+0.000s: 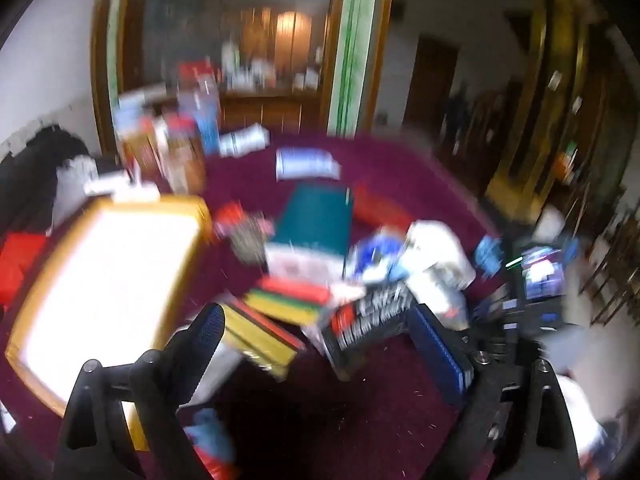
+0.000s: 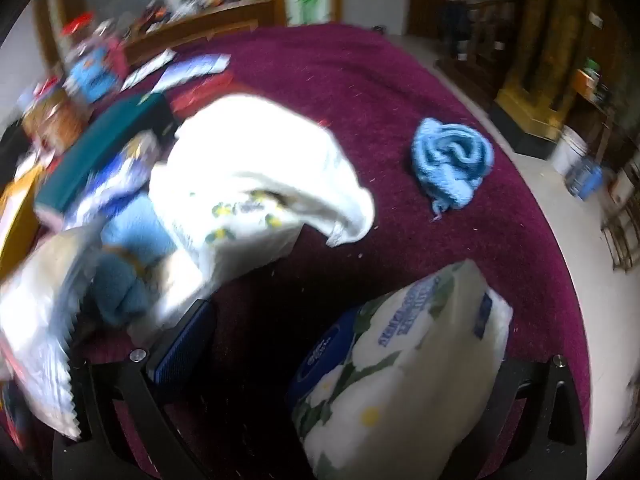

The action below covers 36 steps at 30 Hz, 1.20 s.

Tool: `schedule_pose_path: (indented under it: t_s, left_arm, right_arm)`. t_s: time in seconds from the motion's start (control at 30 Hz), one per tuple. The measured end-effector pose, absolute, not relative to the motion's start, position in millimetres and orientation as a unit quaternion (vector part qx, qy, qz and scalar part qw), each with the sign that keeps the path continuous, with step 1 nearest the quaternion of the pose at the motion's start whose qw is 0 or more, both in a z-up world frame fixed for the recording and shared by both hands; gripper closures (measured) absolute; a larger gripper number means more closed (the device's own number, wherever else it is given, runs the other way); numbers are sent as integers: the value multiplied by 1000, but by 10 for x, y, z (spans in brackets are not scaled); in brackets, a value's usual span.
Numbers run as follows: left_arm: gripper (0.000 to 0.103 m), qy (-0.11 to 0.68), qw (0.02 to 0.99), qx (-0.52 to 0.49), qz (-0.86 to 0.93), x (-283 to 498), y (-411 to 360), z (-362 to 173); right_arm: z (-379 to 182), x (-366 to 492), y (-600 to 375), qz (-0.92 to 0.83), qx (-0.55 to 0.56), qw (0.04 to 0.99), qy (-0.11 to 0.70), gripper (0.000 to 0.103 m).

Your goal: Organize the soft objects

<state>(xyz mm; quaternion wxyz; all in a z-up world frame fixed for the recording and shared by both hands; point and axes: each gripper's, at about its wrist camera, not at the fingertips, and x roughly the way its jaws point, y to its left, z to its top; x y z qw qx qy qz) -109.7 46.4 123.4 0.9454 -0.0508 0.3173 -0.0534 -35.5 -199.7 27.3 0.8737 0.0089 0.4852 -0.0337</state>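
Observation:
Both views are motion-blurred. My left gripper (image 1: 316,320) is open and empty above the maroon carpet (image 1: 400,168), just short of a stack of books (image 1: 280,304). My right gripper (image 2: 340,340) is open; a white soft pack with green leaf print (image 2: 400,372) lies against its right finger, and I cannot tell if it is gripped. A white cloth bundle (image 2: 256,176) lies ahead on the left, with a blue fuzzy item (image 2: 132,256) beside it. A crumpled light-blue knitted cloth (image 2: 452,160) lies alone on the carpet to the right.
A yellow-rimmed white tray (image 1: 104,280) lies at the left. A teal book (image 1: 316,216), boxes (image 1: 176,148) and papers (image 1: 308,164) are scattered on the carpet. Wooden cabinets (image 2: 532,80) and a white bucket (image 2: 568,152) stand at the right beyond the carpet edge.

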Motion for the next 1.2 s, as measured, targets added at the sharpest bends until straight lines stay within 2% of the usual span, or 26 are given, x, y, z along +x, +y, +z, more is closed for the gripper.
schedule_pose_path:
  t_s: [0.1, 0.13, 0.23, 0.6, 1.2]
  left_arm:
    - [0, 232, 972, -35, -12, -1461, 820, 1456]
    - [0, 231, 973, -22, -3, -1490, 875, 1443]
    - [0, 269, 962, 4, 49, -1525, 1034, 1264]
    - [0, 303, 951, 35, 54, -1654, 794, 908]
    - [0, 314, 948, 53, 30, -1593, 710, 841]
  right_arm:
    - [281, -307, -1994, -20, -4, 859, 511, 0]
    - [283, -310, -1982, -21, -5, 857, 515, 0]
    - [272, -308, -1964, -25, -5, 859, 511, 0]
    - [263, -327, -1948, -38, 2, 867, 496, 0]
    - [270, -354, -1968, -39, 3, 868, 494, 0]
